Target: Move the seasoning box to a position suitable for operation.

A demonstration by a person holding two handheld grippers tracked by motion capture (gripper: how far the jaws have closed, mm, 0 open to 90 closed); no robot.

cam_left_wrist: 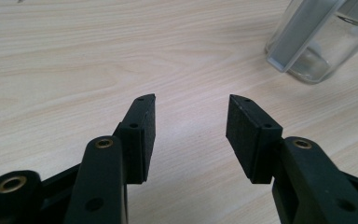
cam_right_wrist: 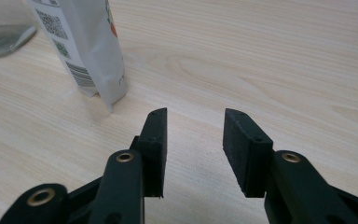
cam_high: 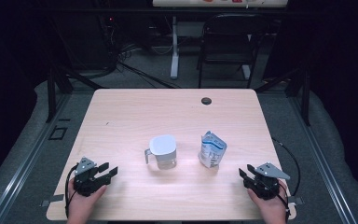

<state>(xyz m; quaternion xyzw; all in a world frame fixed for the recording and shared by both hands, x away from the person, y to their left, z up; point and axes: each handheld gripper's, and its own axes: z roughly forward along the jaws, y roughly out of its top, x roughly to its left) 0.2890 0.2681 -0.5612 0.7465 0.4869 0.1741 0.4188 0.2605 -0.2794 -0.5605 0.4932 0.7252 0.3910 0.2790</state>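
While both tongs are gaping empty near the surface (cam_high: 121, 112) front edge, left tongs (cam_high: 106, 170) and right tongs (cam_high: 245, 174) are flanking the jug (cam_high: 162, 151) and pouch (cam_high: 212, 149) standing mid-surface, bare wood lying between.

Right tool (cam_right_wrist: 195, 122): jaws apart, nothing between. Worktop (cam_right_wrist: 270, 60): pale wood. White printed pouch (cam_right_wrist: 91, 44): upright, far left. Clear glass jug (cam_right_wrist: 2, 30): beyond the pouch.

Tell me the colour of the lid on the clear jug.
White: the lid on the clear jug shows best in the high view.
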